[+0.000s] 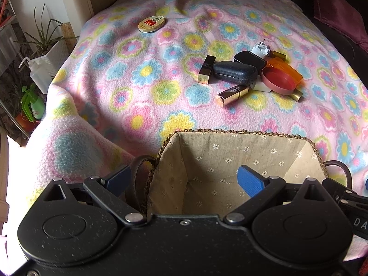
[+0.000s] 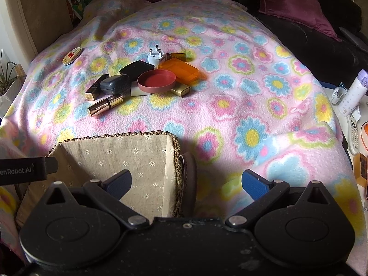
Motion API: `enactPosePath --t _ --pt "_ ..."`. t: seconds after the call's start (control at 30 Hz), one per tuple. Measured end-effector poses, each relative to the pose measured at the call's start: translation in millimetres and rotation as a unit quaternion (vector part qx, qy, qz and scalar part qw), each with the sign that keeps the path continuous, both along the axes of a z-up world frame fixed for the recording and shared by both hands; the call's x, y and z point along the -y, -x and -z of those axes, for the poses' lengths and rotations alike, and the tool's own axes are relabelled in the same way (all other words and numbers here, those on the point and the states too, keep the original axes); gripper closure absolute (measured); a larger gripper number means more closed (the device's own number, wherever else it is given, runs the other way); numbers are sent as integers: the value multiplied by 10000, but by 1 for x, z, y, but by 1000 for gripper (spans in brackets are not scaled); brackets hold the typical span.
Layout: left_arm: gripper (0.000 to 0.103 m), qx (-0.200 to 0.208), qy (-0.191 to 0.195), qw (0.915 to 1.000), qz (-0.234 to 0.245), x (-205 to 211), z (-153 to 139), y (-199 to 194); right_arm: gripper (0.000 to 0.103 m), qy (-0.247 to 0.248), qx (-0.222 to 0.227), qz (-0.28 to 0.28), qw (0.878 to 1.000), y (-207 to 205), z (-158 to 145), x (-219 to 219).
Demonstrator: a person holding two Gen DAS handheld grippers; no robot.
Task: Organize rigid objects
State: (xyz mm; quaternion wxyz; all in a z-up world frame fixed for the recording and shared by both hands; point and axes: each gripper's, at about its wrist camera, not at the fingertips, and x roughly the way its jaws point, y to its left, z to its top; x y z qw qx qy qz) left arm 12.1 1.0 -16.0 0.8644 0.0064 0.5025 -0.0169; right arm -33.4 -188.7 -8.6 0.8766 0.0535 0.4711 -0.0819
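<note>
A cloth-lined woven basket [image 1: 232, 135] [image 2: 115, 136] sits near me on the flowered blanket; its inside shows nothing. Beyond it lies a pile: dark glasses case [image 1: 234, 72] [image 2: 114, 84], red round lid [image 1: 279, 80] [image 2: 156, 81], orange box [image 1: 285, 67] [image 2: 180, 69], gold lipstick [image 1: 233, 94] [image 2: 105, 104], black-and-gold lipstick [image 1: 206, 69] [image 2: 96, 87], black box [image 1: 249, 58] [image 2: 136, 67], white plug [image 1: 260, 48] [image 2: 155, 56]. A round tin [image 1: 151, 24] [image 2: 72, 56] lies apart, far left. My left gripper [image 1: 184, 179] is open over the basket's left rim. My right gripper [image 2: 186, 182] is open over its right rim.
Potted plants [image 1: 43, 36] and spray bottles [image 1: 34, 105] stand off the blanket's left edge. Maroon cushions [image 2: 294, 2] lie at the back right. A side surface at the right holds a white bottle [image 2: 353, 92] and a remote [image 2: 354, 133].
</note>
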Motion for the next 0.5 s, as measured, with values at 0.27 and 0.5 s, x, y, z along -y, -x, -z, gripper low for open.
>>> enactPosePath --t 0.27,0.5 --pt "7 -20 -49 10000 32 0 -1 -1 1 -26 -38 12 10000 -1 1 0" --pt "7 -15 -145 9999 82 2 -1 -1 1 -11 -93 -5 10000 -2 2 -1"
